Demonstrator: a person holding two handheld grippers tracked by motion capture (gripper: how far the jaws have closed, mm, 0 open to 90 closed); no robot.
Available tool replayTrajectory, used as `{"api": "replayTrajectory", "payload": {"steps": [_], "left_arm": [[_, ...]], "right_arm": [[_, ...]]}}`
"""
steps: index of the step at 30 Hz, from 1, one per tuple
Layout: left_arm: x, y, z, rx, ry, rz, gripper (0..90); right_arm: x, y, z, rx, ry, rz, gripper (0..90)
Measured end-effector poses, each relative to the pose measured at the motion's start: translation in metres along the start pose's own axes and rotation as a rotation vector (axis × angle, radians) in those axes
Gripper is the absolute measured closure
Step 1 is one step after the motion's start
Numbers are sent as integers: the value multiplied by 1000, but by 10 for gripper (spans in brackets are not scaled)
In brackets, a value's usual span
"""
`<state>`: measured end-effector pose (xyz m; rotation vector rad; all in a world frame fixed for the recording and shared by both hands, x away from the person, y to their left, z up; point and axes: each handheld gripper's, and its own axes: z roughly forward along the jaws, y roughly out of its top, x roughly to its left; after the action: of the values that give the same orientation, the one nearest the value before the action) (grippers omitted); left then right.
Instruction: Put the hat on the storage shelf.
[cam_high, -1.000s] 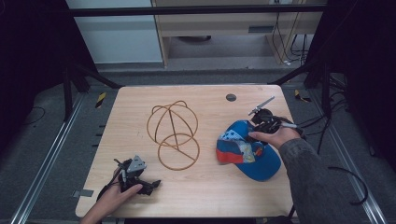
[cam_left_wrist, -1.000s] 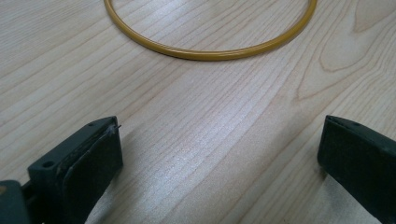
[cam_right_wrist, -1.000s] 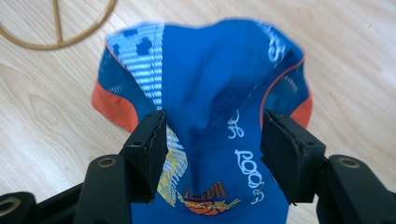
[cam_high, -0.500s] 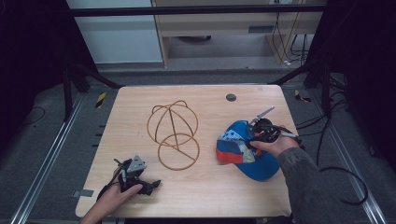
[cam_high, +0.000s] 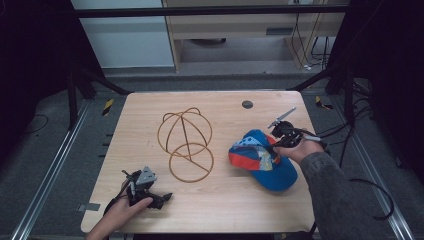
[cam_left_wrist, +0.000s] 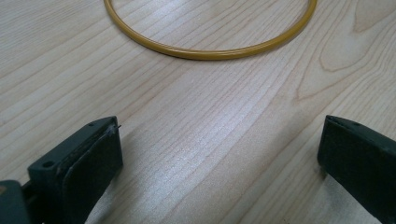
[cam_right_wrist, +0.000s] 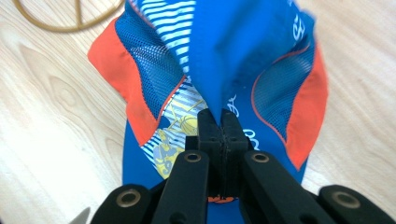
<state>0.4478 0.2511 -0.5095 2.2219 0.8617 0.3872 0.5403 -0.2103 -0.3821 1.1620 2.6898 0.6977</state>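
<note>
The cap (cam_high: 262, 159) lies near the table's (cam_high: 220, 215) right edge, its soft, light fabric pinched in the right gripper (cam_right_wrist: 222, 122), whose jaws have just been closing. It will sag, so a fold near the crown serves best; the left gripper (cam_left_wrist: 219, 154) rests spread by the front edge.

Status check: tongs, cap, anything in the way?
Right tongs just closed, pinching cap. Left tongs open, empty, on table. Wire stand beside cap, apart.

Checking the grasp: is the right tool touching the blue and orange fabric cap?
Touching. Right gripper view: right tool pinches a fold of the cap.
</note>
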Motion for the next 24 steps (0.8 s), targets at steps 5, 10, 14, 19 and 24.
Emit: {"api": "replayTrajectory", "payload": {"steps": [5, 10, 14, 19, 24], "left_arm": [[0, 0, 0, 0, 0, -1, 0], [0, 0, 0, 0, 0, 0, 0], [0, 0, 0, 1, -1, 0, 0], [0, 0, 0, 2, -1, -1, 0], [0, 0, 0, 4, -2, -1, 0]], "right_arm": [[0, 10, -23, -21, -8, -8, 900], [1, 18, -43, -55, -15, -16, 900], [5, 25, -59, -80, -23, -29, 900], [11, 31, -77, -119, -22, -51, 900], [15, 36, -92, -146, -26, -70, 900]]}}
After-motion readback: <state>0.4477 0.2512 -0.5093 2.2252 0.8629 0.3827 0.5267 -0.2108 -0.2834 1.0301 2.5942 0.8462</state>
